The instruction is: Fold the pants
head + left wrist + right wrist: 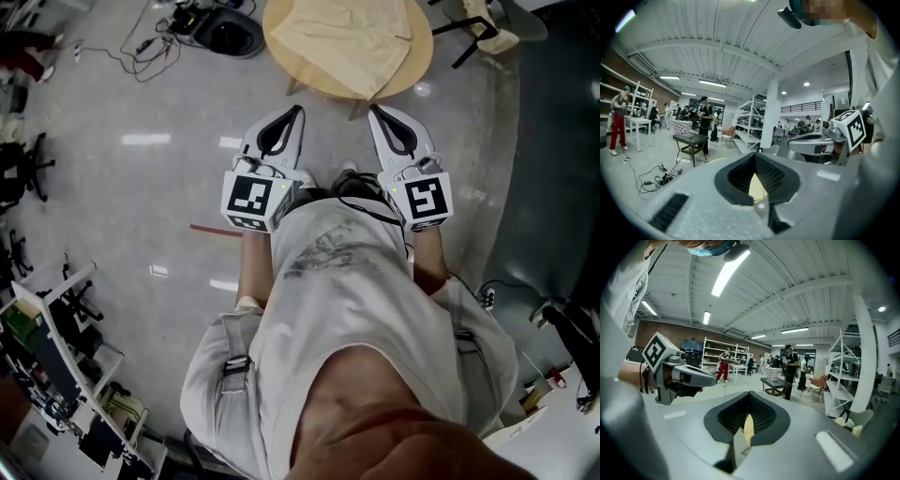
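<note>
The left gripper [295,113] is held out over the floor, short of the table's near edge, with its jaws pressed together and nothing between them. Beyond it, the beige pants [349,42] lie spread over most of the round wooden table [423,58], with one fold reaching the near edge. They look like light, limp cloth, likely to sag, crease and slide on the wood, so a pinch through both layers at two outer corners would suit. I cannot tell the waistband from the hems. The right gripper [376,113], also closed and empty, hangs just beside the near edge.
</note>
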A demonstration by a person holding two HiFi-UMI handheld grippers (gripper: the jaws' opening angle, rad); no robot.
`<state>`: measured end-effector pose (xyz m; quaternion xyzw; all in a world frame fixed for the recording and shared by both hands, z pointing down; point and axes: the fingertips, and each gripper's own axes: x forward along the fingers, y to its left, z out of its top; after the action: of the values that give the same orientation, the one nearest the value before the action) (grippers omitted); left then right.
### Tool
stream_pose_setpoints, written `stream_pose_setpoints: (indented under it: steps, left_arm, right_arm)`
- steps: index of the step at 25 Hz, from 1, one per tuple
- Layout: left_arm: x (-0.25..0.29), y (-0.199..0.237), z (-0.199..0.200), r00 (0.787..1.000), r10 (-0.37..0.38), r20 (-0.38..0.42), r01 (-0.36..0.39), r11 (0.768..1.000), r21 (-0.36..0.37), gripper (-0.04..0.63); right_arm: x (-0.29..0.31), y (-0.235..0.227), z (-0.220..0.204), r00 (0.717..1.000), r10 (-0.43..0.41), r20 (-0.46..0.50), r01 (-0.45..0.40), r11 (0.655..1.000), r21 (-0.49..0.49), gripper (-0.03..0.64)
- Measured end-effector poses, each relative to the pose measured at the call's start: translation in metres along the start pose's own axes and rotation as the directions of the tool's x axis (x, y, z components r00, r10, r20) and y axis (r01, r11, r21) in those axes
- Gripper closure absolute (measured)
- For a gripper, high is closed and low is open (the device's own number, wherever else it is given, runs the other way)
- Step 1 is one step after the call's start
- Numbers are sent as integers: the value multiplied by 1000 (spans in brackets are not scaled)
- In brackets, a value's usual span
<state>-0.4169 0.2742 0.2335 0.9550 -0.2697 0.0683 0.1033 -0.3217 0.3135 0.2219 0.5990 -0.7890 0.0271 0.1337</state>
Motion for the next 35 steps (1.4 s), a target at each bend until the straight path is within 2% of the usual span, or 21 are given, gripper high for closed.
stream_pose_setpoints:
  steps: [7,18,26,35]
  left_arm:
    - [28,18,1,1000,-30,-10,30,1000,9,592]
    - [79,63,7,999,13,-46,-11,1000,24,592]
    - [166,106,13,994,24,-107,-21,999,31,592]
    - [235,128,11,987,39,-156,-35,999,29,592]
  right_arm:
    - [20,-13,-3,999,-29,-22,29,1000,8,609]
    - [78,-51,-15,999,12,-35,-11,999,31,609]
    - [144,-130,-20,999,26,-44,-23,998,60,609]
    - [172,-194,-46,994,29,-106,-19,995,97,609]
